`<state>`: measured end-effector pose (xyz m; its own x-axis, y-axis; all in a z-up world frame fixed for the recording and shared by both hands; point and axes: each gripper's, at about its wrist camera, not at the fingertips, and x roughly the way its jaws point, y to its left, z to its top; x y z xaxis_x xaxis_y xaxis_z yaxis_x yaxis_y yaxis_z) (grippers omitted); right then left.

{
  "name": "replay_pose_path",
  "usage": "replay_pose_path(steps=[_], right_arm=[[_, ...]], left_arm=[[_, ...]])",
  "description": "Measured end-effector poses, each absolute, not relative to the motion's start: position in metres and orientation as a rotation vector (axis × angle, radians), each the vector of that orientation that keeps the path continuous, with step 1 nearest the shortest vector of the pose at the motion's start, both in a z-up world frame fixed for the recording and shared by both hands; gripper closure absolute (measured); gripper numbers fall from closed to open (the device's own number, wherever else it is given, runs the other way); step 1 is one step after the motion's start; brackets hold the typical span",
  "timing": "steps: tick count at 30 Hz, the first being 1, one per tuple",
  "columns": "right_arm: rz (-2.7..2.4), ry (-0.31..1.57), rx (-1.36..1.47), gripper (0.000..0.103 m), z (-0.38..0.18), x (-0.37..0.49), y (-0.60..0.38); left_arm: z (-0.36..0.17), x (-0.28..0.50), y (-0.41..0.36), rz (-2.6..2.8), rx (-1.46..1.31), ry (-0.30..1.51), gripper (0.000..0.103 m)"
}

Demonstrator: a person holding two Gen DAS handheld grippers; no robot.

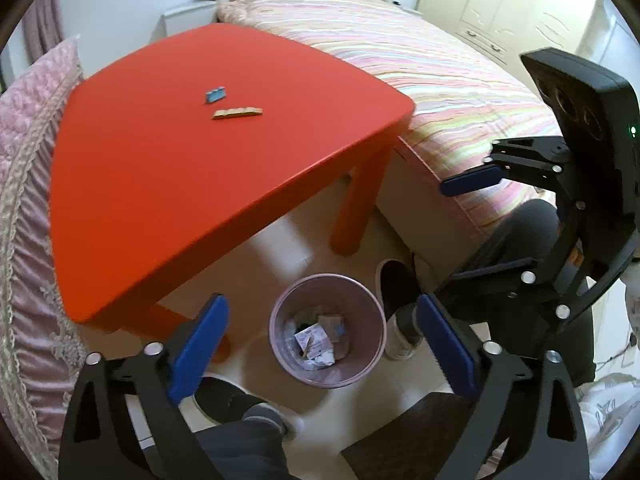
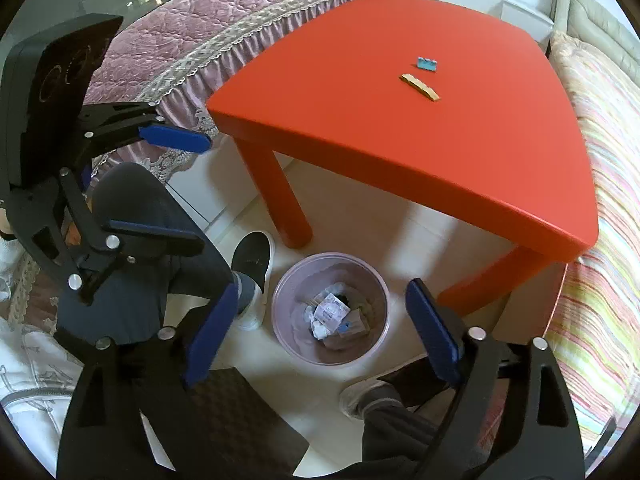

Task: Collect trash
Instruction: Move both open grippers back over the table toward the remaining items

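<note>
A pink waste bin (image 1: 280, 322) (image 2: 288, 292) stands on the floor by the red table, with crumpled paper and wrappers (image 1: 316, 342) (image 2: 334, 314) inside. My left gripper (image 1: 322, 336) hangs open above it, blue pads wide apart and nothing between them. My right gripper (image 2: 316, 328) is open over the same bin, also holding nothing. Each gripper shows in the other's view, the right gripper (image 1: 452, 240) and the left gripper (image 2: 202, 190). On the red table (image 1: 160, 184) (image 2: 460, 140) lie a small blue wrapper (image 1: 215, 95) (image 2: 427, 63) and a tan strip (image 1: 237, 113) (image 2: 421, 87).
A person's feet in dark shoes (image 1: 394, 284) (image 2: 252, 260) stand on either side of the bin. A striped bed (image 1: 440, 80) and a pink quilted bed (image 2: 192, 40) flank the table. A dark brown stool top (image 2: 240, 424) is below the grippers.
</note>
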<state>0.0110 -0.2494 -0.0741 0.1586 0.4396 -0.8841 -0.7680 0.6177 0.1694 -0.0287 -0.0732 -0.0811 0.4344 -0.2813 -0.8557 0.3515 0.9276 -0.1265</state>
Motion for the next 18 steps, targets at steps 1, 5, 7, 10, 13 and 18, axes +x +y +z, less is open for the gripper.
replay_pose_path(steps=[1, 5, 7, 10, 13, 18], right_arm=[[0.889, 1.11, -0.35, 0.012, -0.0745, 0.0114, -0.2501], [0.883, 1.11, -0.334, 0.008, -0.0736, 0.0136, -0.2523], [0.883, 1.11, -0.33, 0.006, -0.0728, 0.0133, -0.2544], [0.89, 1.114, -0.325, 0.005, -0.0723, 0.0126, -0.2551], [0.883, 1.115, -0.322, 0.004, -0.0723, 0.0136, -0.2549], [0.889, 1.111, -0.322, 0.004, -0.0712, 0.0132, -0.2551]], left_arm=[[-0.0811, -0.029, -0.071, -0.383, 0.073, 1.049, 0.008], [-0.0779, -0.0304, -0.0666, -0.373, 0.063, 1.047, 0.008], [-0.0768, -0.0302, -0.0652, -0.374, 0.056, 1.044, 0.008], [-0.0748, -0.0306, -0.0643, -0.37, 0.053, 1.043, 0.008], [-0.0745, -0.031, -0.0643, -0.37, 0.054, 1.043, 0.008], [-0.0736, -0.0309, -0.0637, -0.374, 0.05, 1.045, 0.008]])
